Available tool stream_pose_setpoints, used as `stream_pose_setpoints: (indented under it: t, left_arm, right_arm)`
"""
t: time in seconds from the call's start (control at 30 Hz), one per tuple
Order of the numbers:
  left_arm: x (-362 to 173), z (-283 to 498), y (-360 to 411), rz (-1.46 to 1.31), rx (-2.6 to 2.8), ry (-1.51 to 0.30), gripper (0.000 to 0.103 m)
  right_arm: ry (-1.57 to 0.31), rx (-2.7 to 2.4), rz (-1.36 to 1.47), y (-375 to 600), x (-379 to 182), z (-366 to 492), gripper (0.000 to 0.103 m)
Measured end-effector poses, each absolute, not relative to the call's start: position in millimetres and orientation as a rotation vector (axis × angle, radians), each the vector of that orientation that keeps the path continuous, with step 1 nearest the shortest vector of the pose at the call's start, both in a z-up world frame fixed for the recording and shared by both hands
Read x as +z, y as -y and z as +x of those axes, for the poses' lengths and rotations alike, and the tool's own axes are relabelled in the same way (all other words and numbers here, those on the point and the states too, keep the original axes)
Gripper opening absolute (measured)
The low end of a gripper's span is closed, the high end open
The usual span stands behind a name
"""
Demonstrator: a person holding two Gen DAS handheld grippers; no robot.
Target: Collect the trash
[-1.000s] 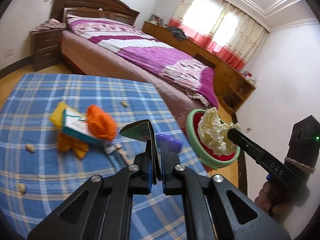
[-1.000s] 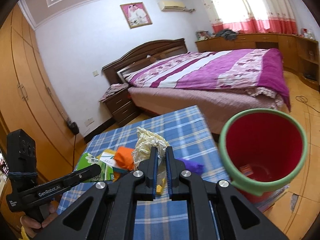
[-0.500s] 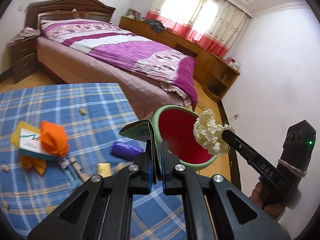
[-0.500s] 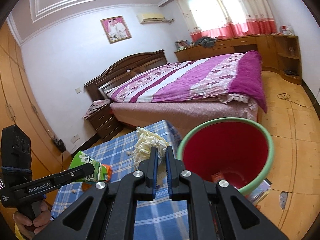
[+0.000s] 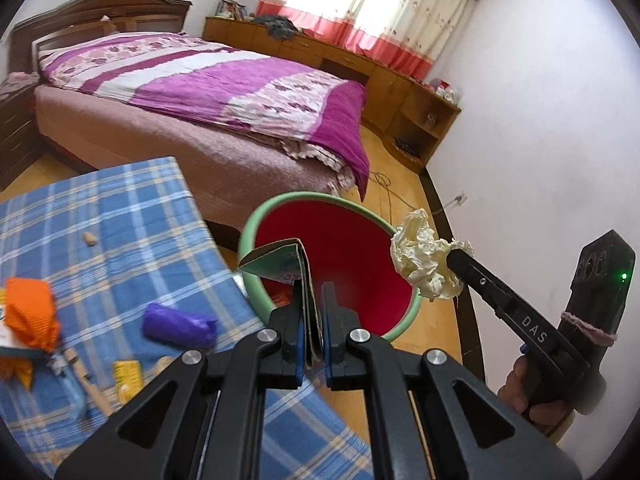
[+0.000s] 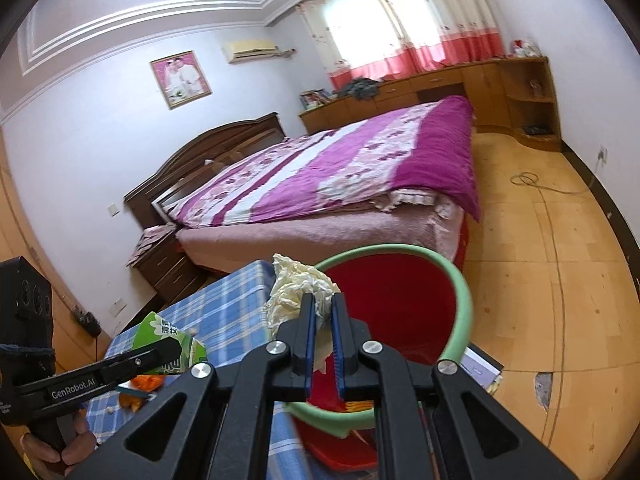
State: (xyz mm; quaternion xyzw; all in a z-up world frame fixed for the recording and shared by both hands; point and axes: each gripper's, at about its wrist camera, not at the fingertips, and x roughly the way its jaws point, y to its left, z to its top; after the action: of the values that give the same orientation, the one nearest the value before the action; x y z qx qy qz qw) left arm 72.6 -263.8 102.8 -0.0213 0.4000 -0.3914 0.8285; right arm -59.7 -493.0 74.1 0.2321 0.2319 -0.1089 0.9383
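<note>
bedroom, plaid table | left gripper clamped on green carton | right gripper clamped on crumpled paper | both over red bin

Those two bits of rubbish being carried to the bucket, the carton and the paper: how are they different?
The carton is flat and green, printed with lettering; the paper is a cream, crumpled ball. The carton is pinched in the left gripper, the paper in the right gripper. The carton hangs over the bucket opening; the paper sits nearer its rim. Both are gripped firmly, not yet dropped.
</note>
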Motion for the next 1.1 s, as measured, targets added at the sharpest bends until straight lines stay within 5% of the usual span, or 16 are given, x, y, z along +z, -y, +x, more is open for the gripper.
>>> stream_pose_setpoints:
  t: [0.5, 0.7, 0.93, 1.1]
  left_arm:
    - [51, 88, 329, 0.037, -0.878, -0.939, 0.006]
    - [46, 92, 329, 0.042, -0.851, -0.950, 0.026]
    - [47, 95, 310, -0.008, -0.813, -0.955, 0.027]
    - [49, 93, 292, -0.038, -0.791, -0.956, 0.027]
  right_arm:
    - [-0.583, -0.281, 0.558, 537, 16, -38, 0.011]
    - [-0.591, -0.279, 0.567, 537, 11, -35, 0.013]
    - [-0.587, -0.269, 0.560, 532, 13, -35, 0.032]
    - [-0.577, -0.262, 0.547, 525, 19, -37, 0.036]
